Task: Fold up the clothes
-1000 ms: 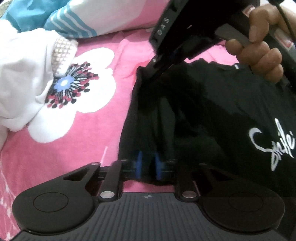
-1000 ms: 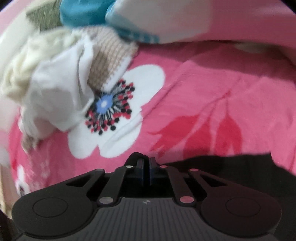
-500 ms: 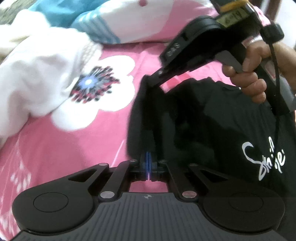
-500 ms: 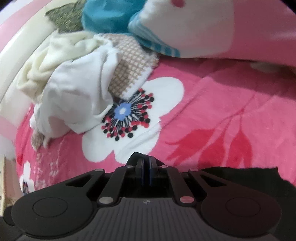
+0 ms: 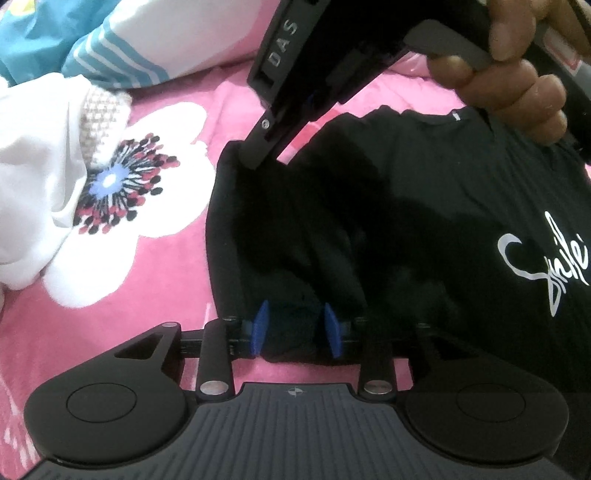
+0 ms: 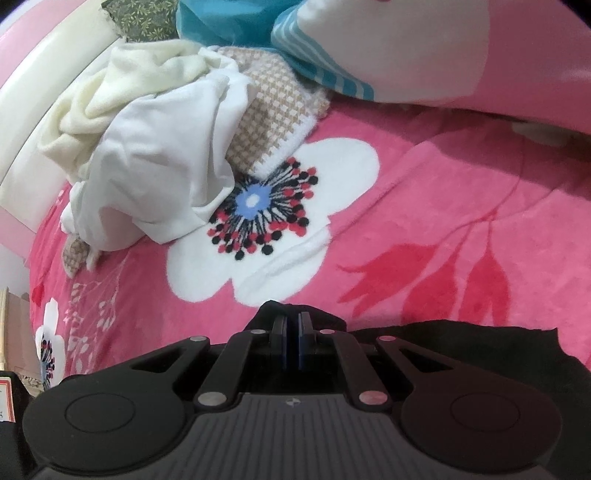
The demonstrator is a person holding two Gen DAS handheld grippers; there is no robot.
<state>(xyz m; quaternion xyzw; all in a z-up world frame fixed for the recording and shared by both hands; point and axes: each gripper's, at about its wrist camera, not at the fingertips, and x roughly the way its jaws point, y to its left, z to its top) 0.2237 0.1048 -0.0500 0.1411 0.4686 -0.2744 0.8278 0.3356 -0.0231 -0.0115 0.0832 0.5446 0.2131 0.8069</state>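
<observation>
Bed covered by pink plush blanket [image 6: 424,192], big white flower print [image 6: 273,221] with blue, black and red centre, red tulip-like motifs [image 6: 436,280] toward right. Pink-and-white pillow [image 6: 424,48] with teal stripes along far edge. Cream padded bed rail [image 6: 40,122] curves along far-left corner, pink wall [image 6: 44,33] behind. Light soft, even, indoor.

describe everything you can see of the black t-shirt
The black t-shirt is soft, matte knit with a white script print on the chest and a small neck tag. It lies mostly flat on the pink floral blanket, its near side bunched in folds. The right gripper is shut on its far edge. The left gripper is opening, fabric between its blue pads. A hand hovers over the collar.
</observation>
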